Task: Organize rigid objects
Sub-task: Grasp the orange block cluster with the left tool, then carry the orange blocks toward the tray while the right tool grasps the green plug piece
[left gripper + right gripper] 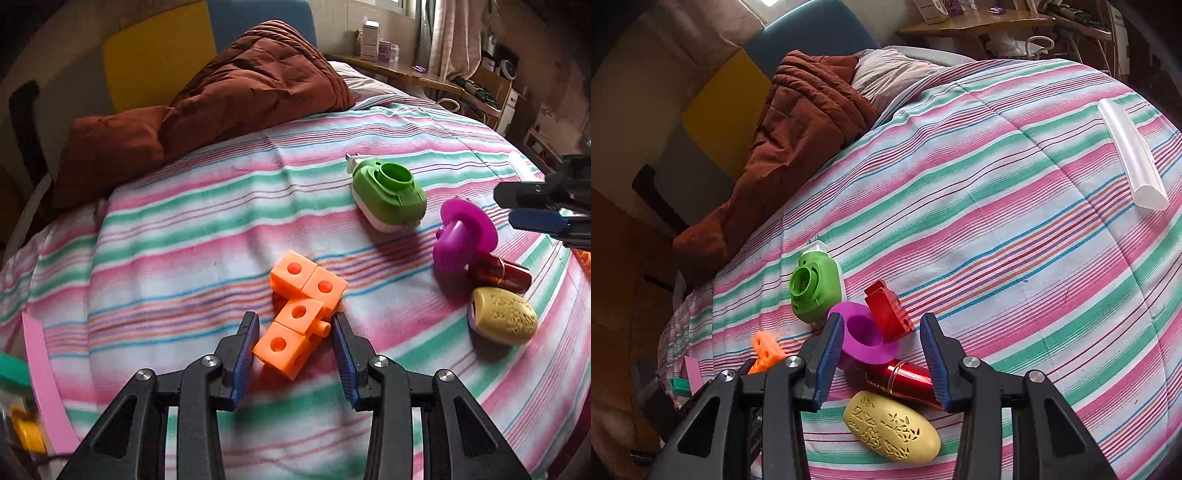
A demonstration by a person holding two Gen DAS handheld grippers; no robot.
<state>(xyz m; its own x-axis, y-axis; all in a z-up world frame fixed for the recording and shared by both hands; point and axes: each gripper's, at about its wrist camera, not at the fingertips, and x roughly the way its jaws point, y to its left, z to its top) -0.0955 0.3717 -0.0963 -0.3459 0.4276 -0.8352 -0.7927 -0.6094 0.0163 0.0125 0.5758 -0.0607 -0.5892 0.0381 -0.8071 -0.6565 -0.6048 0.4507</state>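
The left claw (295, 334) stood open around the orange block cluster (301, 308) on the striped bed (184, 236) — unclamped. The right claw (881, 341) gaped over the purple spool (866, 334) and red tube (905, 382).

Home bedroom — striped bedsheet (221, 206), brown quilt (229, 88), curtain (454, 33).

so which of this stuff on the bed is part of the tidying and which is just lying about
Job:
orange blocks
green plug-in
purple spool
red tube
red block
yellow case
white tube

Lying about:
brown quilt
striped bedspread
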